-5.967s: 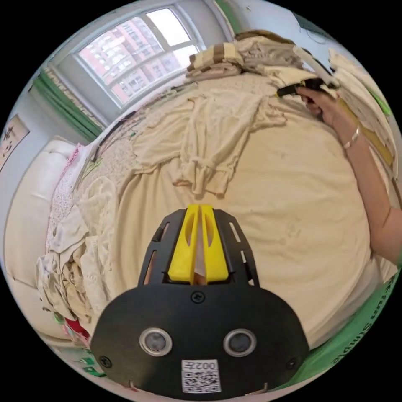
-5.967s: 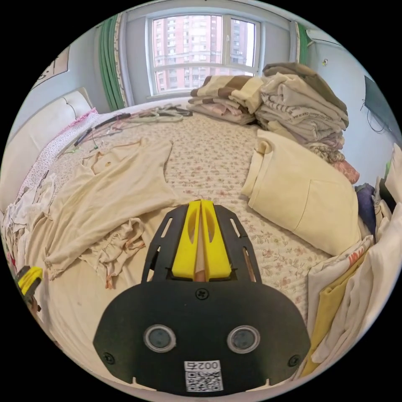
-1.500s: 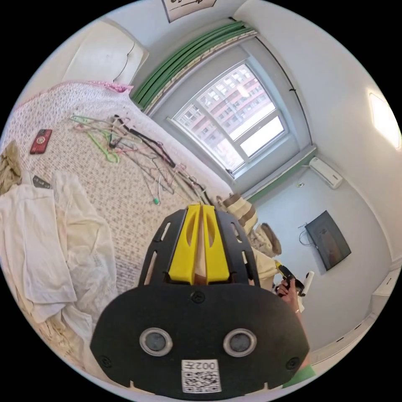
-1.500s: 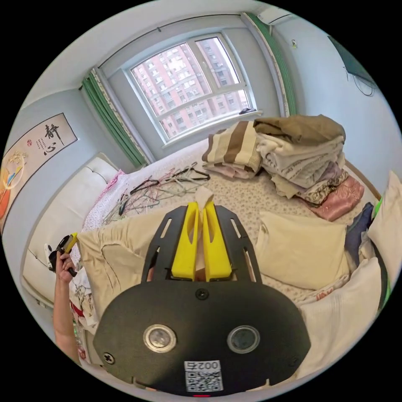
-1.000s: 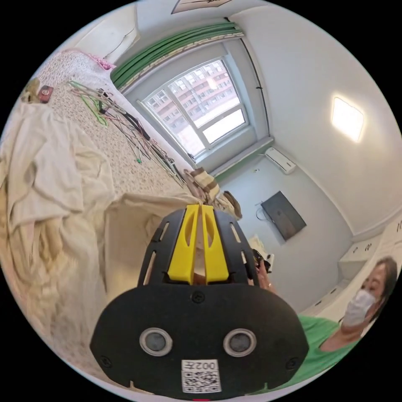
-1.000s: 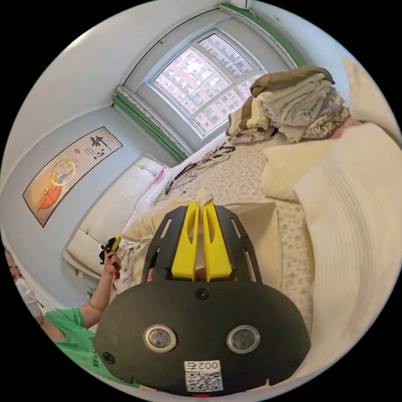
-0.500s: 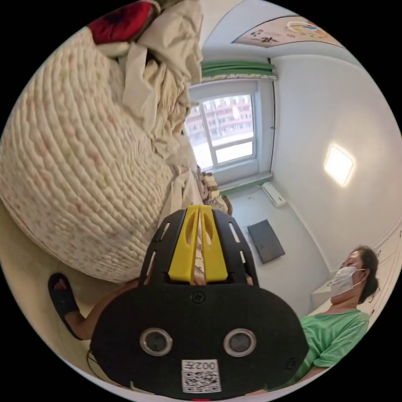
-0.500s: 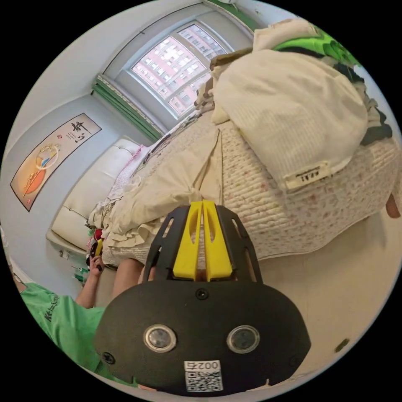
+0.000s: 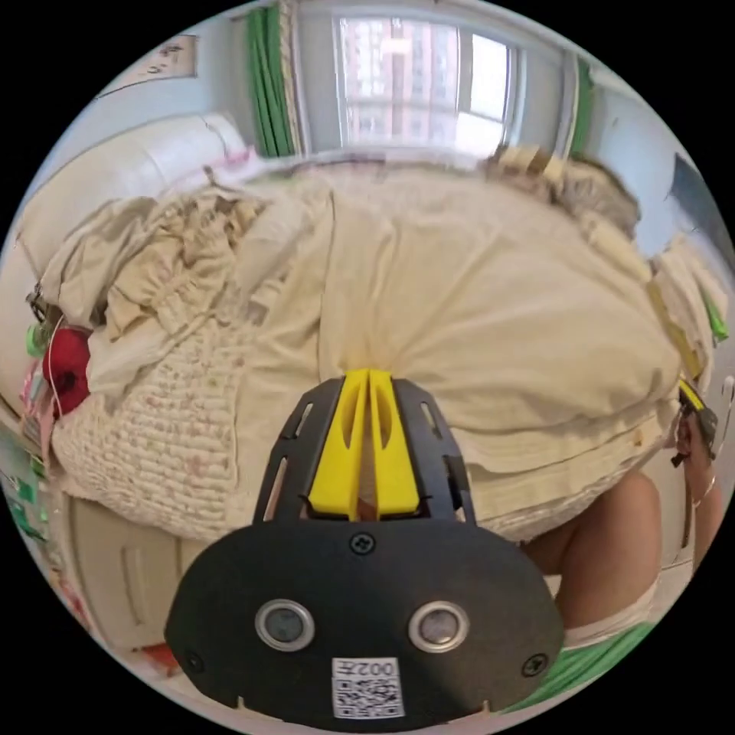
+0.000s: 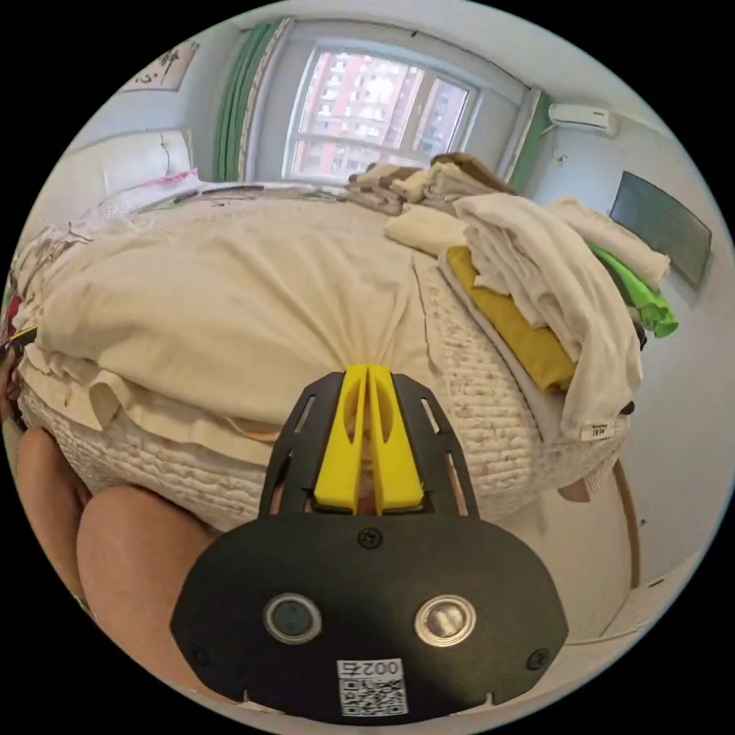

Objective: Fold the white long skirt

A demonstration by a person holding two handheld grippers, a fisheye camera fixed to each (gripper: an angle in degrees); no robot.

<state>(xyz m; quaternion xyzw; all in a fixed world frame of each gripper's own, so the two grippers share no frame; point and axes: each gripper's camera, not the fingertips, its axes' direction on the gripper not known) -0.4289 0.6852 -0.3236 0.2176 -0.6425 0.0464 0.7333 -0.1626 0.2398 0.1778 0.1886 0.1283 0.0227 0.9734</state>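
Note:
The cream-white long skirt [image 9: 475, 298] lies spread flat across the bed, its near edge hanging over the front of the mattress. My left gripper [image 9: 366, 375] is shut on that near edge, where the cloth puckers into the yellow jaws. In the right gripper view the same skirt [image 10: 214, 306] fans out from my right gripper [image 10: 367, 369], which is shut on another point of the edge. The right gripper [image 9: 693, 406] also appears at the far right of the left gripper view, held in a hand.
A heap of rumpled pale clothes [image 9: 153, 253] sits at the bed's left, by a red item [image 9: 65, 360]. Folded stacks [image 10: 551, 291] of white, mustard and green cloth stand on the right. The person's bare knees [image 10: 130, 559] press the quilted bed front [image 10: 490, 429].
Both grippers, which held the skirt up in the air, have come down and back; the skirt now lies spread over the bed with its edge at the front.

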